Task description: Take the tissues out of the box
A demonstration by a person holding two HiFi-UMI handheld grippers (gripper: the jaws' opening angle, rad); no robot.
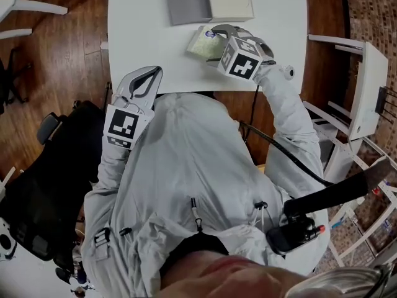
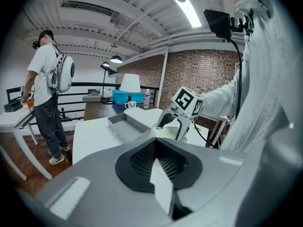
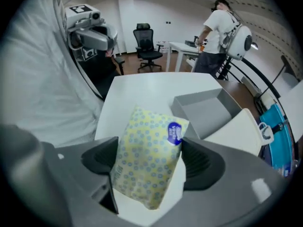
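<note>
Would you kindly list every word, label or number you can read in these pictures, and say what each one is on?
No text can be read here.
Blue oval label on the tissue pack: white print, too blurred to read.
Print along the pack's side edge: too small to read.
Marker cube: black-and-white squares only, no words.

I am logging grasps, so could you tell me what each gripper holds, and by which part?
The right gripper clamps the yellow tissue pack across its two long sides, near mid-length. The left gripper is shut and holds nothing.
</note>
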